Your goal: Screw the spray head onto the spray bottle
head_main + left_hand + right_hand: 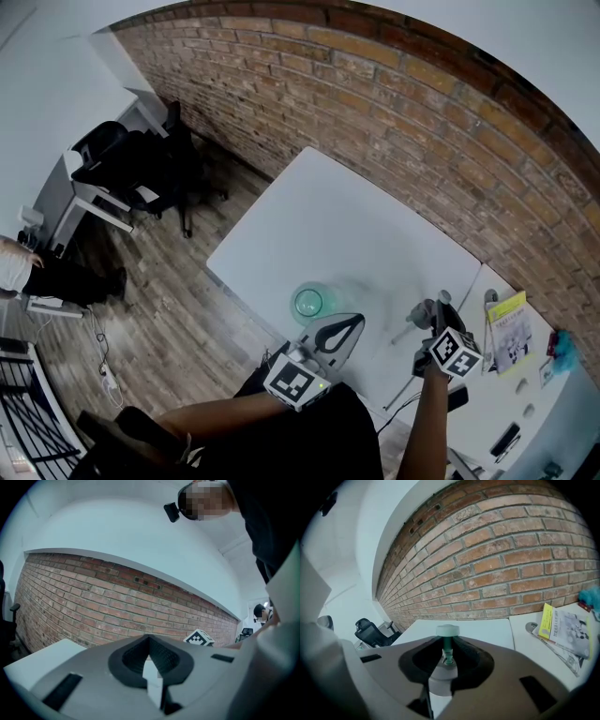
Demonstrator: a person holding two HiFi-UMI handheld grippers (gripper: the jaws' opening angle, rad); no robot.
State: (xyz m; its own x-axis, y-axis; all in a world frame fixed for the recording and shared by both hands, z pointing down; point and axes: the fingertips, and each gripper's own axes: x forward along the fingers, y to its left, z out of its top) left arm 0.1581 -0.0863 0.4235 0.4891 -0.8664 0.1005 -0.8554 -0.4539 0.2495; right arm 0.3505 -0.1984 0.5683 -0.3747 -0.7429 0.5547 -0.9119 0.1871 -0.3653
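A clear greenish spray bottle (pixel 307 301) stands upright on the white table (pixel 337 225) with its neck uncovered. Just to its right, my left gripper (pixel 354 324) is shut with nothing in it and does not touch the bottle. In the left gripper view the left gripper (pixel 150 658) shows only the brick wall past its closed jaws. My right gripper (pixel 429 315) hangs above the table's right edge, shut on the spray head (pixel 422 310). In the right gripper view the right gripper (pixel 447 657) clamps the spray head (pixel 447 631) by its pale collar, green stem and white cap pointing away.
A second white table (pixel 525 403) adjoins on the right, carrying a yellow booklet (pixel 509 328), a blue object (pixel 565 349) and small dark items (pixel 506 439). A brick wall (pixel 422 112) runs behind. An office chair (pixel 141 159) stands on the wooden floor at left.
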